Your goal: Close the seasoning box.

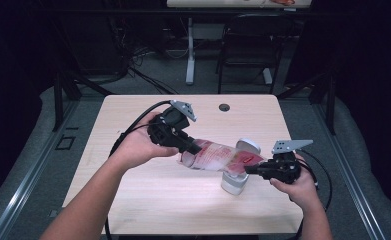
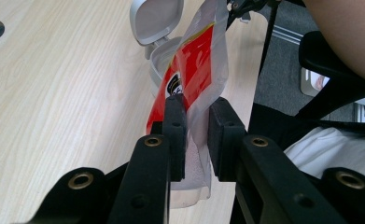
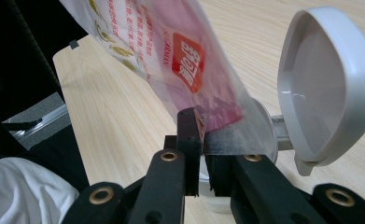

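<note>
Red-printed clear plastic pouch (image 1: 218,157) is clamped at opposite ends by the left gripper (image 1: 189,146) and right gripper (image 1: 250,169). It is held over a grey flip-lid plastic canister (image 1: 235,181) on the wooden table (image 1: 133,200).

Each gripper is black. The left gripper (image 1: 183,142) and the right gripper (image 1: 253,169) each have a grey three-cornered plate on top with small holes in it. A black cable (image 1: 133,125) trails from the left one. The jaws are long black bars with round brass-coloured rings and square black foam pads (image 2: 175,126). Both forearms are bare.
</note>
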### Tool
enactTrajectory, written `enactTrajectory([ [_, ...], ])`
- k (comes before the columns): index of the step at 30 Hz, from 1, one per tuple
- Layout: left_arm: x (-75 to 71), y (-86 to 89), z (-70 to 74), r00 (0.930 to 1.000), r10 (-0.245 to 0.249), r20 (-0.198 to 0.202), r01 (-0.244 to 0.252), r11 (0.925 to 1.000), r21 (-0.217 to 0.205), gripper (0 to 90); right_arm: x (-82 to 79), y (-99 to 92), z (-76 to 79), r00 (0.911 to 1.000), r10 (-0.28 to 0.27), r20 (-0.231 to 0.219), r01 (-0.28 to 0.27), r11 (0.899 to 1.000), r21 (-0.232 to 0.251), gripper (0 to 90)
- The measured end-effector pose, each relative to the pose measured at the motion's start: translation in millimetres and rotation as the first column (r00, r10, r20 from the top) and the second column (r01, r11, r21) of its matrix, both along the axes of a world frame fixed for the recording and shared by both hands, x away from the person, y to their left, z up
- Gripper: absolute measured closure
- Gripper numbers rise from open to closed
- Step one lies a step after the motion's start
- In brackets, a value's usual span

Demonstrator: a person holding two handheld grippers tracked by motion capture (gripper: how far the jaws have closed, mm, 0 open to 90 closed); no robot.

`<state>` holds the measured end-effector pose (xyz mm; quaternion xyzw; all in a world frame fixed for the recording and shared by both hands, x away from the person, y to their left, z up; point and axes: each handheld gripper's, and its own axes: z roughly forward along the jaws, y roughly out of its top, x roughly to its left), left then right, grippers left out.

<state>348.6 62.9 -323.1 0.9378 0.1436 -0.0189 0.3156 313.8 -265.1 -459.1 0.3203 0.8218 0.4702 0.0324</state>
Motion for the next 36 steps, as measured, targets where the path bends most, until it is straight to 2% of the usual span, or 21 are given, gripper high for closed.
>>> enactTrajectory([
  [9, 1.6, 8.0, -7.2, 0.9999, 0.012, -0.005, -0.012, 0.9999, 0.003, 78.2, -1.6, 1.7, 2.1, 0.9997, -0.015, 0.021, 0.015, 1.000, 0.021, 85.0],
  [12, 2.3, 10.7, -11.5, 0.9998, 0.018, -0.011, -0.018, 0.9998, 0.001, 78.1, -1.6, 0.7, 3.3, 0.9996, -0.014, 0.026, 0.014, 1.000, 0.014, 85.0],
  [23, 3.5, 26.4, -25.1, 0.9986, 0.042, -0.032, -0.043, 0.9988, -0.022, 78.0, -1.6, 2.4, 4.3, 0.9987, -0.024, 0.045, 0.021, 0.998, 0.053, 84.3],
  [26, 2.9, 29.3, -27.7, 0.9985, 0.043, -0.034, -0.044, 0.9987, -0.027, 77.9, -1.5, 3.9, 3.6, 0.9987, -0.018, 0.049, 0.014, 0.998, 0.067, 83.1],
  [31, 2.7, 32.3, -31.5, 0.9984, 0.042, -0.038, -0.044, 0.9985, -0.034, 77.9, 0.2, 9.2, -0.5, 0.9988, -0.006, 0.049, 0.003, 0.998, 0.059, 79.6],
  [36, 3.3, 35.4, -35.7, 0.9977, 0.052, -0.045, -0.053, 0.9978, -0.039, 77.9, 2.0, 8.4, -4.0, 0.9988, -0.004, 0.048, 0.000, 0.997, 0.081, 78.5],
])
